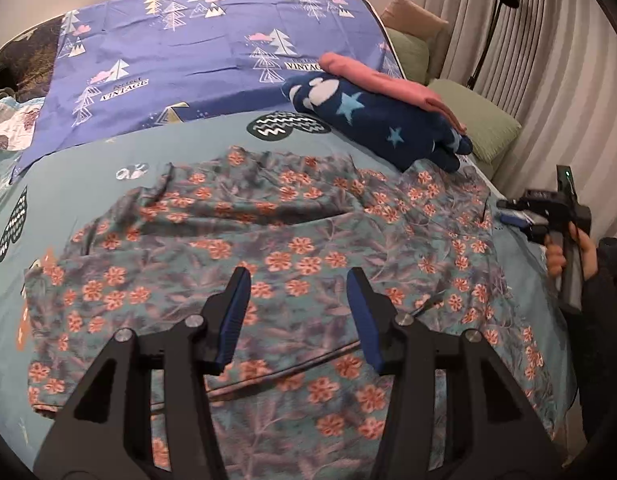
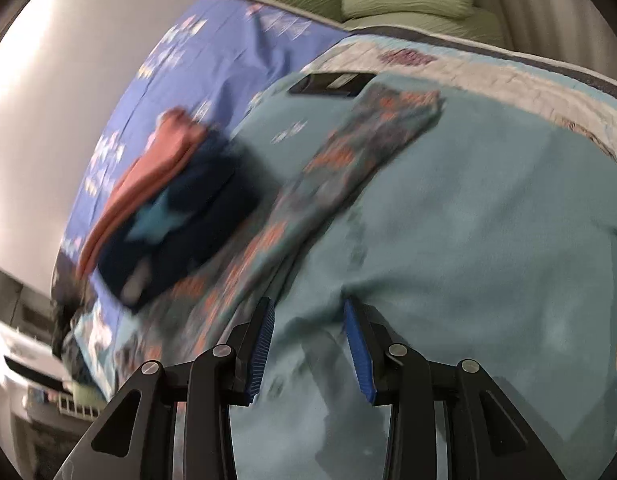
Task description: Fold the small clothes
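Note:
A floral garment, teal with orange flowers, lies spread and wrinkled on the teal bed cover. My left gripper is open and empty, hovering just above the garment's middle. My right gripper is open and empty over the bare teal cover; the garment lies to its left, blurred. In the left wrist view the right gripper shows at the garment's right edge, held by a hand.
A folded navy star-print piece with a folded pink piece on top sits at the back right. A purple tree-print sheet lies behind. Green cushions, curtain and a floor lamp stand right.

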A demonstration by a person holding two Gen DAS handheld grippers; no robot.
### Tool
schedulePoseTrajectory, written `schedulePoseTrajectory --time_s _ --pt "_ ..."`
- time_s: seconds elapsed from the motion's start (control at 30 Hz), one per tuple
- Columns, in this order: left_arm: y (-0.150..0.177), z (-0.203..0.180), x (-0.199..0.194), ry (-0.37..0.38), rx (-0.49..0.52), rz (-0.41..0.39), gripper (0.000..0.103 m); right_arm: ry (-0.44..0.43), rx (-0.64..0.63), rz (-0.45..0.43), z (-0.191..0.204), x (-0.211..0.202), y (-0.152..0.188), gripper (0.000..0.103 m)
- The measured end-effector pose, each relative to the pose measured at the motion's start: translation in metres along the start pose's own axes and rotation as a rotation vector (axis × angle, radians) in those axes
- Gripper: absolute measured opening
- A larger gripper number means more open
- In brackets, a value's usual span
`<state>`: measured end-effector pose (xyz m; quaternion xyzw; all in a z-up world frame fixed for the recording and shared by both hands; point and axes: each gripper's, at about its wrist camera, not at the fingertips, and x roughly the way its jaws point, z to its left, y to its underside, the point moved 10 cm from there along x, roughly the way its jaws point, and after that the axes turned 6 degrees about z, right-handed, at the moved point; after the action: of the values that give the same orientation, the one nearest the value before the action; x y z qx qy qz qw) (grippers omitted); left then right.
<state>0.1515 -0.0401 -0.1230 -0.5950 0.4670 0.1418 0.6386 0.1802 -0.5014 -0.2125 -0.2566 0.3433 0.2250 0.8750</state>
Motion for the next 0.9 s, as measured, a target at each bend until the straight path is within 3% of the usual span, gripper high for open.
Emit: schedulePoseTrajectory --time_s 0.33,0.37,0.4,0.43,0.5,0.7,0.9 --pt "-0.012 0.002 0.015 -0.038 -0.047 0.025 0.051 0.017 0.205 -0.080 -0.053 0.041 -0.091 0.037" --pt "-0.013 0.004 0.016 -0.039 -0.055 0.026 0.051 0.024 0.211 -0.082 -0.055 0.044 -0.095 0.032" --pt "-0.014 0.005 0.017 -0.041 -0.060 0.027 0.052 0.036 0.210 -0.078 -0.057 0.046 -0.100 0.014" --pt "-0.014 0.006 0.019 -0.043 -0.064 0.029 0.052 0.051 0.200 -0.073 -0.058 0.047 -0.102 0.006" --pt "-0.015 0.009 0.022 -0.044 -0.076 0.032 0.052 0.029 0.185 -0.082 -0.054 0.042 -0.105 0.004" --pt "-0.010 0.011 0.024 -0.030 -0.107 0.035 0.052 -0.079 0.029 -0.191 -0.007 -0.019 -0.103 0.004" --pt "-0.006 0.011 0.014 -0.004 -0.126 0.014 0.052 -0.152 -0.340 -0.272 0.103 -0.090 -0.056 0.004"
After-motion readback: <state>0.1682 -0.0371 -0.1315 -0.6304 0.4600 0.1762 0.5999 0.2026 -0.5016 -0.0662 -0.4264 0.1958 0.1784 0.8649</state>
